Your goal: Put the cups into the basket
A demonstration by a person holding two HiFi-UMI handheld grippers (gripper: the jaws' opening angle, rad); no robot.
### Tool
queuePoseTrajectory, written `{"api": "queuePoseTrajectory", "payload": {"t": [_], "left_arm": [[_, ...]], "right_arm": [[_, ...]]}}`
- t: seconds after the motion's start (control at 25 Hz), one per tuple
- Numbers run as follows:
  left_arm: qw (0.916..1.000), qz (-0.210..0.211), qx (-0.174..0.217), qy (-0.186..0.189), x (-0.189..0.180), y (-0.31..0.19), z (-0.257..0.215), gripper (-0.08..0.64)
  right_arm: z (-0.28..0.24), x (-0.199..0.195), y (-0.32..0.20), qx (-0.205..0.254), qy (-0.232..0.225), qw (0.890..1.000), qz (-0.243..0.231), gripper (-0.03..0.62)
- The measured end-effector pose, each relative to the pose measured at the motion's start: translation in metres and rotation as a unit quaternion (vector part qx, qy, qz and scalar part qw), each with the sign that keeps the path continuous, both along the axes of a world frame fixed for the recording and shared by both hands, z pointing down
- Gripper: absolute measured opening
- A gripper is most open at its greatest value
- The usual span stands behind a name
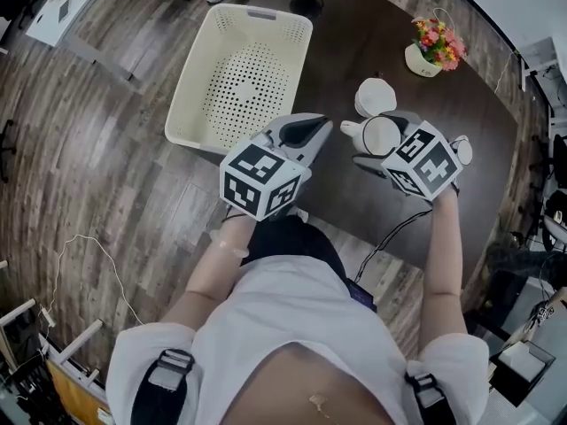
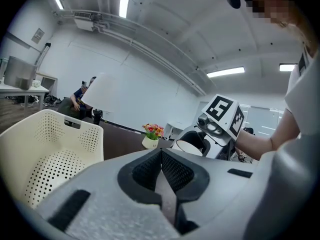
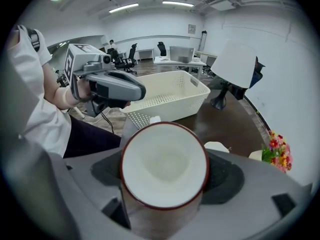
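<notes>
**Right gripper carrying a cup, basket waiting to the left**

The right gripper (image 1: 376,142) is clamping a cup (image 3: 164,165) between wide-spread jaws. The grey pads are pressing on opposite sides of its round wall. The cup is a smooth glazed cylinder, white inside with a thin dark red rim, and its mouth is facing the right gripper view. In the head view it is hanging above the dark table (image 1: 478,122), with its small handle pointing left.

A second cup (image 1: 374,96), also white and glossy, is sitting on the table just beyond the held one. A white pot (image 1: 423,60) of red and yellow flowers is standing farther back on the same top.

The left gripper (image 2: 161,151) is holding nothing, and its ribbed black pads are meeting in a tight seam. It is hovering just left of the held cup, between it and the basket (image 1: 239,78).

The basket is cream plastic, rectangular with rounded corners. Its floor and walls are perforated with small round holes, and a slot handle is cut into the far wall. It is lying beside the table's curved edge, over the plank floor (image 1: 106,166), with its open top facing up. Its near right corner is sitting close to the left gripper's tips. Whether it is resting on the floor or on something else I cannot tell.
</notes>
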State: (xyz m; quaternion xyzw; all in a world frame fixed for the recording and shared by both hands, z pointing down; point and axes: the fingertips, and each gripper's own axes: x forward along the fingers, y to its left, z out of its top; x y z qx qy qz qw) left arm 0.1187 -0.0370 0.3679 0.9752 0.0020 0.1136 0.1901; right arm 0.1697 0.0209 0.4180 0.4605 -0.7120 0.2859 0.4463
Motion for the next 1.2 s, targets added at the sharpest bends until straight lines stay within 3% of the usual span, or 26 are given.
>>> {"api": "queuePoseTrajectory", "payload": {"t": [0.52,1.2], "left_arm": [[0.9990,-0.043,0.003,0.008,-0.037,-0.082,-0.012,0.012],[0.9947,-0.095,-0.012,0.036,-0.083,-0.196,-0.017,0.012]], "right_arm": [[-0.023,-0.029,-0.093,0.011,0.014,0.999,-0.049,0.423],[-0.035,-0.066,-0.213,0.024,0.022,0.998,-0.058,0.423]]}}
